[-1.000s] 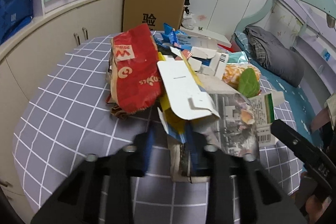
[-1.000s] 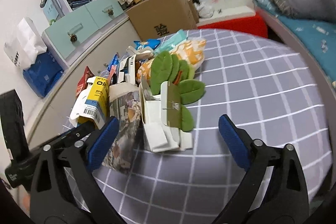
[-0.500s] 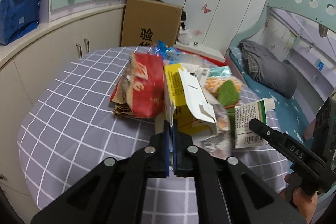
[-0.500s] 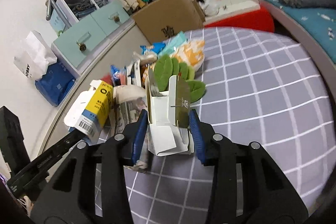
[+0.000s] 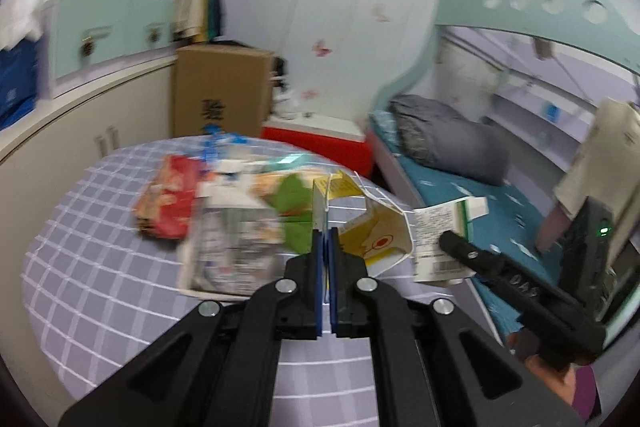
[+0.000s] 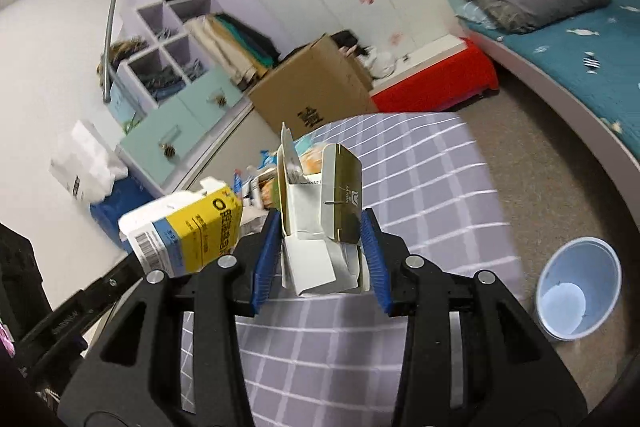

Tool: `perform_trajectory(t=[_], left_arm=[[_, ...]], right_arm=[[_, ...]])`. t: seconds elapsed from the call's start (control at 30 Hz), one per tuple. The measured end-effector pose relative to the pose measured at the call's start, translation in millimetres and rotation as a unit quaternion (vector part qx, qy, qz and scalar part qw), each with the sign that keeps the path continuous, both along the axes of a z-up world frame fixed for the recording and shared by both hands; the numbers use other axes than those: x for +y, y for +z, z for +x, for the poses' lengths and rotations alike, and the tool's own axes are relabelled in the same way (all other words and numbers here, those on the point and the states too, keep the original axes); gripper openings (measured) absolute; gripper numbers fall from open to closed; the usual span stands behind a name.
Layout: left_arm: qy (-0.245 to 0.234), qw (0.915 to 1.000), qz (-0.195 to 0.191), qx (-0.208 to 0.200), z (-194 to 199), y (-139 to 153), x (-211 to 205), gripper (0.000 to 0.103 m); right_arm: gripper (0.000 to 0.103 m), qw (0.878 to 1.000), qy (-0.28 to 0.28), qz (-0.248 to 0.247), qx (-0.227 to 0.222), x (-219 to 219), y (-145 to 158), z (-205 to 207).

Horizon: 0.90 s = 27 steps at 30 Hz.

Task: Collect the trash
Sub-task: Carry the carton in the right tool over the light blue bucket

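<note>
My left gripper (image 5: 326,251) is shut on the flap of a yellow and white carton (image 5: 368,227) and holds it above the table; the same carton shows in the right wrist view (image 6: 188,231). My right gripper (image 6: 320,251) is shut on a white and olive cardboard box (image 6: 320,223), lifted off the table; that box also shows in the left wrist view (image 5: 444,239). A pile of trash lies on the checked table (image 5: 100,267): a red snack bag (image 5: 168,203), a printed clear bag (image 5: 236,247), green leaf-shaped packaging (image 5: 296,203).
A pale blue bin (image 6: 576,287) stands on the floor right of the table. A brown cardboard box (image 5: 220,99) stands behind the table by the cabinets. A bed with a grey quilt (image 5: 448,143) is on the right.
Both grippers closed on their items and lifted them off the pile. Both views swung up and to the right, and the blue bin came into the right wrist view.
</note>
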<state>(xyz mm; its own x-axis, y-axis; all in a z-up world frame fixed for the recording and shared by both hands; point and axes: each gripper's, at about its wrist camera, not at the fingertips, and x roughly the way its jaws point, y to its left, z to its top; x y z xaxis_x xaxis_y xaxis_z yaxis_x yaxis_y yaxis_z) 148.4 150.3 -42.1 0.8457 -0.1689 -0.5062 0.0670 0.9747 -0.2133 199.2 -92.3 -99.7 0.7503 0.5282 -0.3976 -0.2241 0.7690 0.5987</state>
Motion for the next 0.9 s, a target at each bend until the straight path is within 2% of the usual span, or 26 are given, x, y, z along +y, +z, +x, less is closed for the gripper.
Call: perform_trajectory(t=[0.17, 0.37, 0.5, 0.6, 0.77, 0.87, 0.9], left_arm=[[-0.072, 0.9973, 0.013, 0.006, 5, -4, -73, 0.002], [-0.171, 0.9833, 0.031, 0.053, 29, -44, -178, 0.002], [-0.216, 0.9695, 0.056, 0.1, 53, -91, -243, 0.002], [-0.239, 0.9583, 0.065, 0.142, 77, -134, -278, 0.002], [-0.255, 0.9426, 0.073, 0.202, 117, -200, -313, 0.002], [-0.248, 0.9379, 0.084, 0.228, 141, -234, -324, 0.002], [-0.247, 0.9364, 0.09, 0.232, 148, -245, -329, 0.002]], right_arm=[[0.04, 0.998, -0.066, -0.003, -0.002, -66, -11, -29], [0.04, 0.986, -0.165, -0.018, 0.032, -151, -49, -55], [0.04, 0.973, -0.213, -0.023, 0.09, -197, -100, -57], [0.04, 0.964, -0.23, -0.023, 0.131, -221, -138, -52], [0.041, 0.95, -0.244, -0.018, 0.194, -238, -204, -27], [0.043, 0.946, -0.247, 0.001, 0.213, -245, -234, -3], [0.052, 0.945, -0.248, 0.007, 0.215, -248, -244, 5]])
